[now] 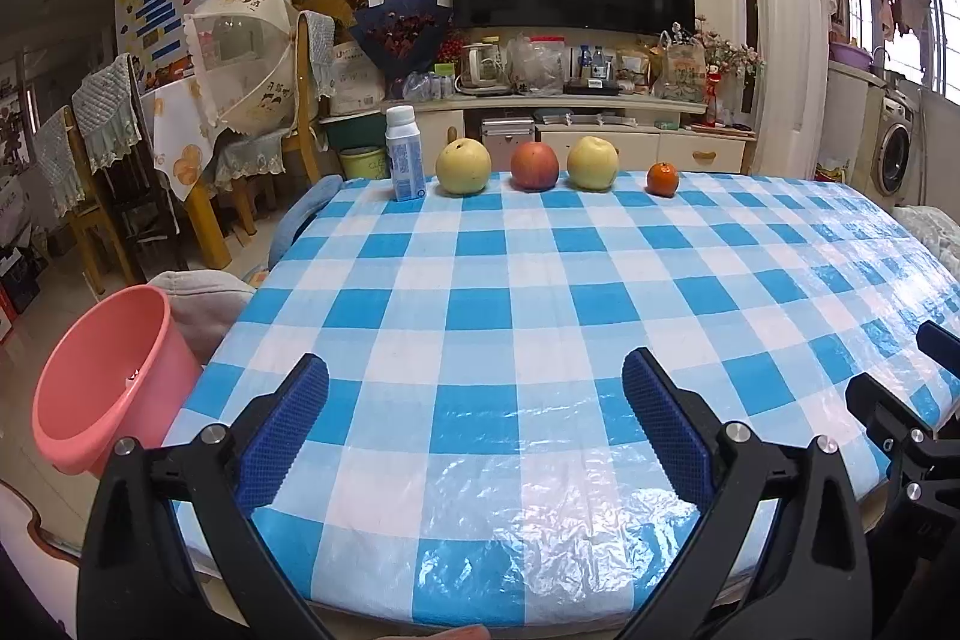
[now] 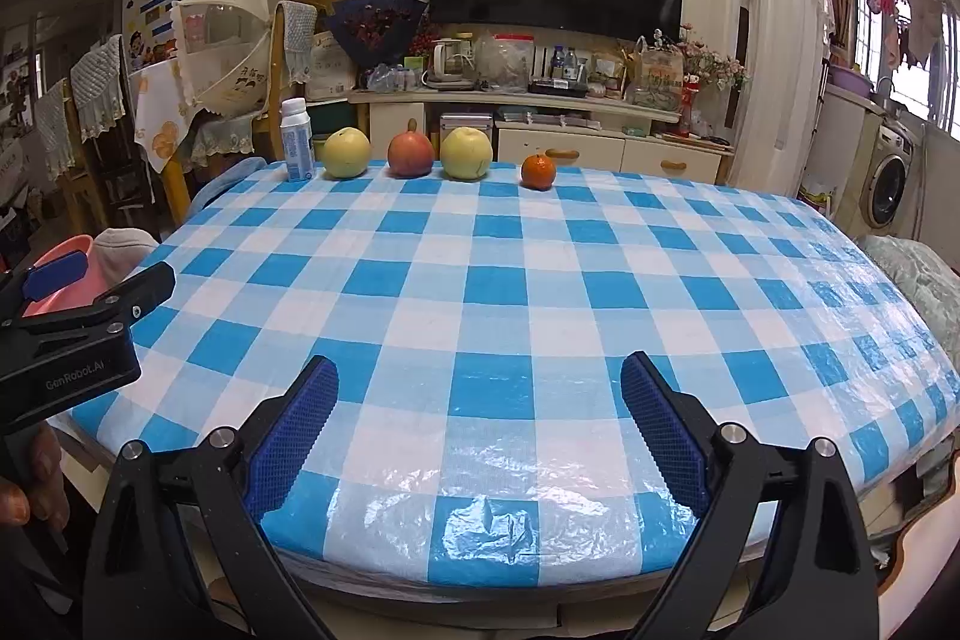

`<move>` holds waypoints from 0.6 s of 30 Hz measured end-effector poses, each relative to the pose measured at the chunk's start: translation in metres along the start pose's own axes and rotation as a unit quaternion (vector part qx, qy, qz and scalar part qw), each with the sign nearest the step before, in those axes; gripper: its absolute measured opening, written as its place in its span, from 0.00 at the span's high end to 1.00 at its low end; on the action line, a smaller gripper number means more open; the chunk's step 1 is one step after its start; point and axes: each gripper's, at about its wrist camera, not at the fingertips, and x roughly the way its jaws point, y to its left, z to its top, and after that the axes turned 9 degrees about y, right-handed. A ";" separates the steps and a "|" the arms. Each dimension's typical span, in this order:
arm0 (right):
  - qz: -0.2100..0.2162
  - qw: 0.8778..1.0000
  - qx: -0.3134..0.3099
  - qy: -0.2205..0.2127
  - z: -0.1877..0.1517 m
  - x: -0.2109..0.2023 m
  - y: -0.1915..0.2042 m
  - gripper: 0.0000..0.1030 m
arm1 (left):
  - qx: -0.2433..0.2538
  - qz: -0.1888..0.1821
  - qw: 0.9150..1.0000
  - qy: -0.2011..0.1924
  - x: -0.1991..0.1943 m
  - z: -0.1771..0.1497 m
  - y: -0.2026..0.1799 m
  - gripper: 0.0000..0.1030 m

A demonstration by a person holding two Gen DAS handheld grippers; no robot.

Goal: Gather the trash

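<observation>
At the far edge of the table, covered by a blue-and-white checked plastic cloth, five things are lined up in a row: a small white drink bottle at the left end, then a yellow pear, a red apple, a second yellow pear and a small orange. The bottle is judged to be the only piece of trash, the fruit being whole and unpeeled. A pink bucket is set on the floor just beside the table's left corner, presumably as the bin, so that it can be reached from the left side.

Both grippers are held low over the near edge, well apart from the row. The left gripper is seen with its blue-padded fingers spread wide and nothing between them; the right gripper is likewise spread and empty. Collection is judged not yet begun. Since the bottle stands upright at the left end, nearest the bucket, a reach by the left gripper would seem the natural choice, with care needed not to tip so tall and narrow a thing.
</observation>
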 end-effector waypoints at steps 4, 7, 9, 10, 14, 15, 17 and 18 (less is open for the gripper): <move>-0.005 1.000 -0.007 0.000 -0.001 0.002 0.002 0.09 | 0.002 0.003 1.000 0.001 0.001 0.000 0.000 0.04; -0.005 1.000 -0.009 0.000 -0.001 0.003 0.002 0.09 | 0.007 0.007 1.000 -0.001 0.002 -0.001 -0.001 0.04; -0.005 1.000 -0.008 0.000 -0.001 0.003 0.002 0.09 | 0.012 0.008 1.000 -0.002 0.002 -0.002 -0.001 0.04; -0.005 1.000 -0.008 0.000 -0.001 0.003 0.002 0.09 | 0.013 0.009 1.000 -0.002 0.003 -0.002 -0.001 0.04; -0.004 1.000 -0.007 -0.001 -0.001 0.003 0.002 0.09 | 0.010 0.009 1.000 -0.003 0.003 -0.002 -0.001 0.04; -0.004 1.000 -0.006 -0.001 -0.001 0.003 0.002 0.09 | 0.009 0.008 1.000 -0.003 0.004 -0.002 -0.001 0.04; -0.004 1.000 -0.007 -0.001 -0.001 0.003 0.002 0.09 | 0.010 0.009 1.000 -0.003 0.003 -0.001 -0.001 0.04; -0.003 1.000 -0.007 -0.002 0.000 0.004 0.002 0.09 | 0.010 0.010 1.000 -0.003 0.004 -0.001 -0.001 0.04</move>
